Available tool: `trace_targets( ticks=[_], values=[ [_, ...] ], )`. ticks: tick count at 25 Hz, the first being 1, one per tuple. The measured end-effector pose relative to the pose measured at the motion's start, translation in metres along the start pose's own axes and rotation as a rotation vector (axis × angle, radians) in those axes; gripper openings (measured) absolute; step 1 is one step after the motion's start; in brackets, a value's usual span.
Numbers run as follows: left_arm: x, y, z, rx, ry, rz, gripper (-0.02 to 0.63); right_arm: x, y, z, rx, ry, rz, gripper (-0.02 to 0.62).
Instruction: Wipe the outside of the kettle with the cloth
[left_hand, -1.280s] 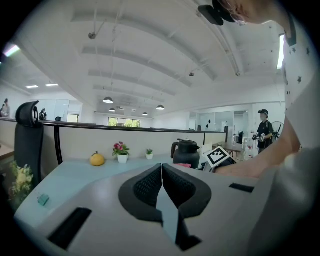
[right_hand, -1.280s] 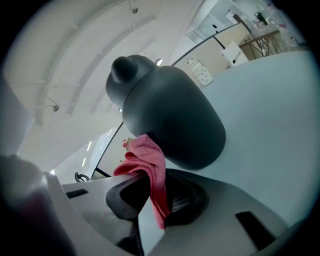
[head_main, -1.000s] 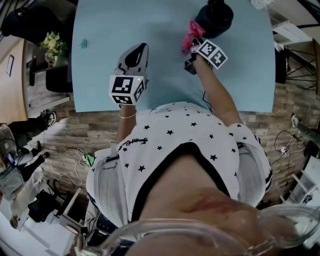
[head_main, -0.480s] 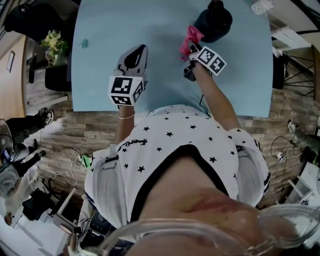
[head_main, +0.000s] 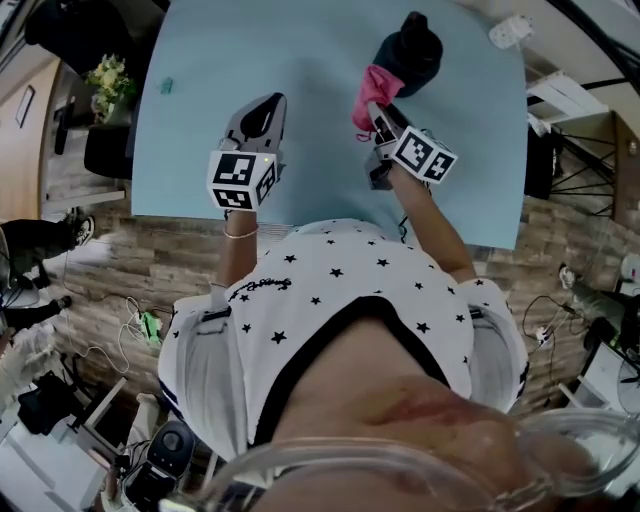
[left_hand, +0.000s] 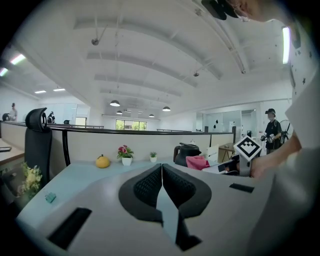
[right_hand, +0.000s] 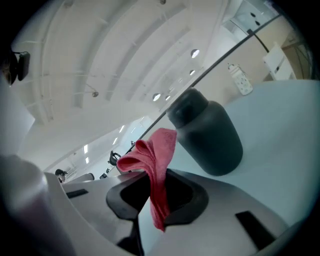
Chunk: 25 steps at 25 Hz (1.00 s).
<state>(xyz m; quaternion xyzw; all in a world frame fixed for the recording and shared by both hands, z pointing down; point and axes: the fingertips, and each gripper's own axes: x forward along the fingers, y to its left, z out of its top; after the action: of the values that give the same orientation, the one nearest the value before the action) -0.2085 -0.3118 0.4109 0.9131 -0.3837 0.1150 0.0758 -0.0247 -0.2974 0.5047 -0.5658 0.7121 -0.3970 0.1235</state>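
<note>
Blue table (head_main: 300, 60): kettle (head_main: 410, 50) near cloth (head_main: 370, 88) in right tongs (head_main: 380, 118)

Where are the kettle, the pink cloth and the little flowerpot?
kettle (right_hand: 212, 142), right gripper view, on its dark body.
cloth (right_hand: 156, 160), right gripper view, on its hanging middle.
flowerpot (left_hand: 127, 161), left gripper view, on the white pot.

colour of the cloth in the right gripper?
Plain pinkish-red, no pattern. The folded fabric cloth shows best in the right gripper view.
</note>
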Motion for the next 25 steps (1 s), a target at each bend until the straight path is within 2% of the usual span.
trace_targets(
  ticks=[6, 10, 12, 21, 25],
  values=[
    [0.010, -0.029, 0.009, 0.021, -0.008, -0.009, 0.029, -0.051, 0.027, 0.040, -0.205, -0.060, 0.092, 0.066],
    [0.015, -0.048, 0.016, 0.021, -0.027, -0.023, 0.029, -0.076, 0.041, 0.063, -0.381, -0.111, 0.112, 0.066],
    [0.016, -0.058, 0.018, 0.017, -0.032, -0.028, 0.029, -0.087, 0.045, 0.071, -0.430, -0.129, 0.119, 0.066],
    [0.016, -0.076, 0.020, 0.015, -0.034, -0.035, 0.029, -0.103, 0.042, 0.079, -0.481, -0.158, 0.114, 0.066],
    [0.016, -0.081, 0.020, 0.021, -0.030, -0.037, 0.029, -0.103, 0.040, 0.079, -0.467, -0.157, 0.123, 0.066]
  ],
)
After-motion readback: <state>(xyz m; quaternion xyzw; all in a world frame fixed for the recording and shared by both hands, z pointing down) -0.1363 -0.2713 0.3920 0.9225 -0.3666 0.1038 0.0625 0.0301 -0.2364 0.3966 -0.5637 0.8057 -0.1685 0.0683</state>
